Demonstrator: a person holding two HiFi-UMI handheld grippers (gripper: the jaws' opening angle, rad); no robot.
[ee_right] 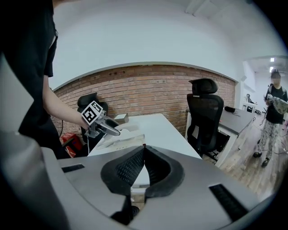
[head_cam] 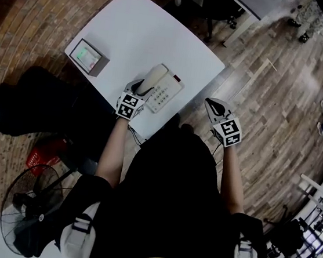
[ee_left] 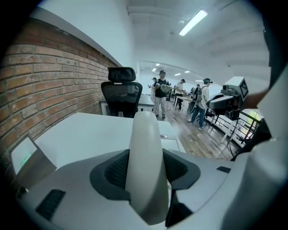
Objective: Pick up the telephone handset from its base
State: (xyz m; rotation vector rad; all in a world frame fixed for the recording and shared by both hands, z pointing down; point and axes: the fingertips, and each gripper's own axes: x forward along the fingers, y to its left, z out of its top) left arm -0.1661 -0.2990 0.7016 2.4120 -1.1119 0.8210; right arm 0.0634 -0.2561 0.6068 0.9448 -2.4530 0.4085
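Note:
The cream telephone handset (head_cam: 154, 77) lies lengthwise between the jaws of my left gripper (head_cam: 142, 88), over the left side of the white keypad base (head_cam: 167, 94). In the left gripper view the handset (ee_left: 146, 152) fills the gap and both dark pads press on its sides, so my left gripper (ee_left: 146, 168) is shut on it. My right gripper (head_cam: 213, 106) hovers off the table's right edge, apart from the phone. Its jaws meet at the tips, so my right gripper (ee_right: 144, 152) is shut and holds nothing. From that side the base (ee_right: 118, 143) shows just below the held handset (ee_right: 128, 127).
The phone stands at the near edge of a white table (head_cam: 138, 29). A small box with a screen (head_cam: 88, 56) sits at the table's left. A black office chair (ee_right: 204, 117) stands beyond the table's far end. A fan (head_cam: 29, 208) and a red basket (head_cam: 44, 152) are on the floor to the left. People stand further off (ee_left: 159, 90).

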